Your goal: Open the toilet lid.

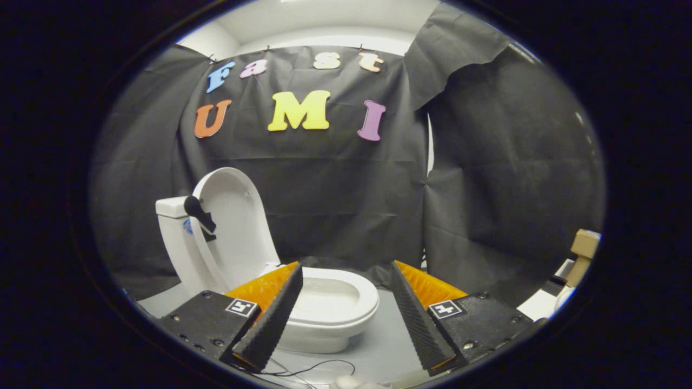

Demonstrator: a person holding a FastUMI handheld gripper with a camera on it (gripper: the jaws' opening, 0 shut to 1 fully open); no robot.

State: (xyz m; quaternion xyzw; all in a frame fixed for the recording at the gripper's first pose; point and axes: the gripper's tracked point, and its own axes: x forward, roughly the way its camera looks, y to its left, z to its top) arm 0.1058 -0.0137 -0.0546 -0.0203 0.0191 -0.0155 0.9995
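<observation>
Your claw (346,310) hangs wide open above the pale bench (386,346), its 2 fingers (270,319) spread well apart and gripping nothing. The toilet (319,308) sits at about 11 o'clock from the claw, with its bowl partly hidden behind your left finger and its front rim showing in the gap between the fingers. The toilet lid (235,221) already stands upright, tilted slightly back against the white tank (175,237), at 10 o'clock and beyond the fingertips. The seat ring lies flat on the bowl, its hollow open to view. A dark handle (199,214) juts from the tank's side, just in front of the raised lid's edge. Neither finger touches the lid or the bowl. A thin black cable (319,368) loops over the bench at 6 o'clock, close under the fingers. Black cloth (335,205) drapes the booth wall behind the toilet at 12 o'clock. At 3 o'clock, far off to the right, a small tan box (584,244) stands by the edge of the bench.
</observation>
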